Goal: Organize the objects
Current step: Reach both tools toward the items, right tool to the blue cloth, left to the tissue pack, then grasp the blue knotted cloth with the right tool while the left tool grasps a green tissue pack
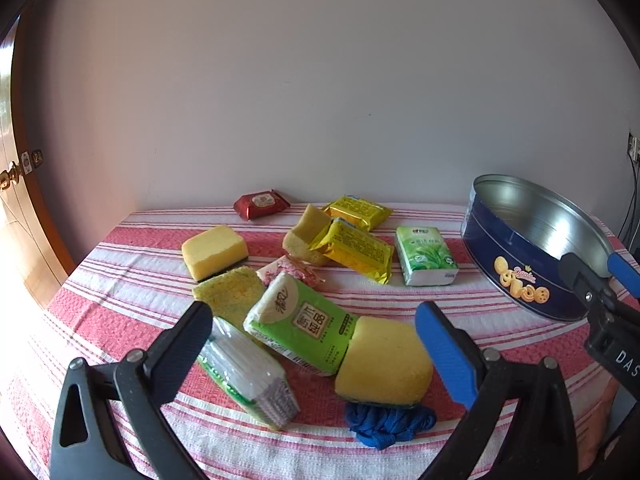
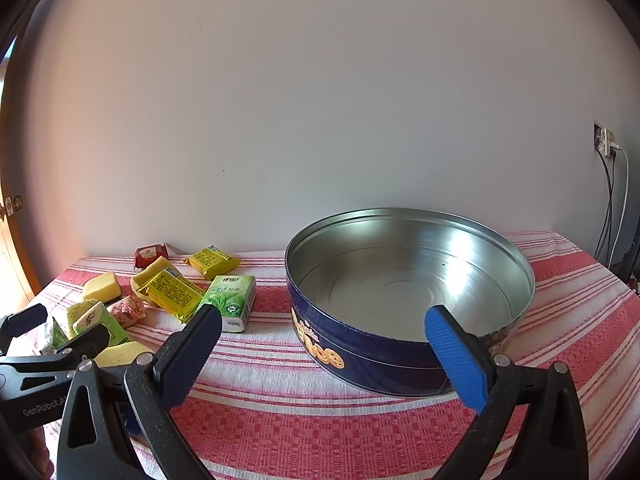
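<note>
Altogether: one tin (image 2: 400, 344), two gold packets (image 1: 352, 248), both grippers (image 1: 312, 344) (image 2: 324, 344) spread apart, holding nothing.

The left gripper (image 1: 314, 344) fills the lower part of its own view, jaws spread wide with nothing between them, and it also shows at the lower left of the right wrist view. The right gripper (image 2: 324, 344) likewise gapes wide and empty across the bottom of its frame, and pokes in at the right edge of the left wrist view.

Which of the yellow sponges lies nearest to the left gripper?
The yellow sponge resting on the blue cloth, beside the right finger of the left gripper.
</note>
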`<state>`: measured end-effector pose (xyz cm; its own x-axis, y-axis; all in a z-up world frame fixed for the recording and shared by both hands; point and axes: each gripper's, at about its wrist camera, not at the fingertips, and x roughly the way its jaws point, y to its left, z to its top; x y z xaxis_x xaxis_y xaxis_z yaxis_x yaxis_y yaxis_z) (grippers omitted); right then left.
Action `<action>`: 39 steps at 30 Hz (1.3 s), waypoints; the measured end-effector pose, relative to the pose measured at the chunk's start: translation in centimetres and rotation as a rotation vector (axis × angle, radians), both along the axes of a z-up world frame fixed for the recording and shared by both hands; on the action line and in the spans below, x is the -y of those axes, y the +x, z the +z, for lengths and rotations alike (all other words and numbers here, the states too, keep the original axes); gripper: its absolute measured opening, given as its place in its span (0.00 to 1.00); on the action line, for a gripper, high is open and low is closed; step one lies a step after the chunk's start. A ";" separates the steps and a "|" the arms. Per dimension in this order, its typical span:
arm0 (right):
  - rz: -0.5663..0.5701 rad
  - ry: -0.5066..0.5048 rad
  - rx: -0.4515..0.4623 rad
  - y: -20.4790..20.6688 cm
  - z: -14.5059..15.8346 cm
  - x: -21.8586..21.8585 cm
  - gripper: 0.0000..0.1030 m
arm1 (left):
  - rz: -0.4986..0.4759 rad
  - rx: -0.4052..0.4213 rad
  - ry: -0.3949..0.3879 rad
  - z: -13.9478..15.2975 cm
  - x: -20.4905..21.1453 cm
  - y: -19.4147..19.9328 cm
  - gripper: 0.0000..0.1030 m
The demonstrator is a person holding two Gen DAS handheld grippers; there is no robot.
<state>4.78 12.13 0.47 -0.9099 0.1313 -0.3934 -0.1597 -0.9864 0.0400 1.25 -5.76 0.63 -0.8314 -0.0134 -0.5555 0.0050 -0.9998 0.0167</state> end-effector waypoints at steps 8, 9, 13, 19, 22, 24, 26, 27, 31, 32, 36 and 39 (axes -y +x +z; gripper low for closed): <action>0.158 0.004 0.064 -0.6 -0.3 2.3 0.99 | 0.067 0.025 0.051 0.6 5.0 -0.4 0.99; 0.185 0.005 0.077 -0.7 -0.4 2.7 0.99 | 0.075 0.030 0.060 0.7 5.6 -0.4 0.99; 0.329 0.006 0.160 -1.2 -1.1 5.0 0.98 | 0.070 0.044 0.055 0.8 7.0 -0.1 0.99; 0.504 0.056 0.269 -0.7 -2.4 9.4 0.91 | -0.014 0.117 0.105 -0.6 7.2 -0.2 1.00; 0.556 0.074 0.324 -1.0 -3.2 11.4 0.91 | -0.046 0.142 0.117 -0.9 6.5 -0.5 0.99; 0.571 0.084 0.365 -1.4 -3.7 12.4 0.90 | -0.054 0.144 0.092 -1.0 6.0 -0.3 0.99; 0.566 0.093 0.396 -2.0 -4.2 13.0 0.84 | -0.070 0.126 0.088 -0.8 5.7 -0.1 0.99; 0.565 0.092 0.412 -2.2 -4.4 13.2 0.79 | -0.073 0.122 0.085 -0.8 5.6 -0.1 0.99; 0.581 0.056 0.467 -2.8 -4.9 13.0 0.54 | -0.041 0.161 0.050 -1.7 5.5 -0.8 0.99; 0.588 0.047 0.470 -2.8 -4.9 12.8 0.51 | -0.033 0.174 0.039 -2.0 5.5 -1.0 0.99; 0.595 0.049 0.469 -2.4 -4.8 12.2 0.47 | -0.007 0.161 -0.053 -2.8 5.2 -1.2 0.88; 0.593 0.028 0.453 -2.2 -4.2 11.0 0.46 | -0.026 0.192 -0.021 -3.3 5.7 -1.5 0.60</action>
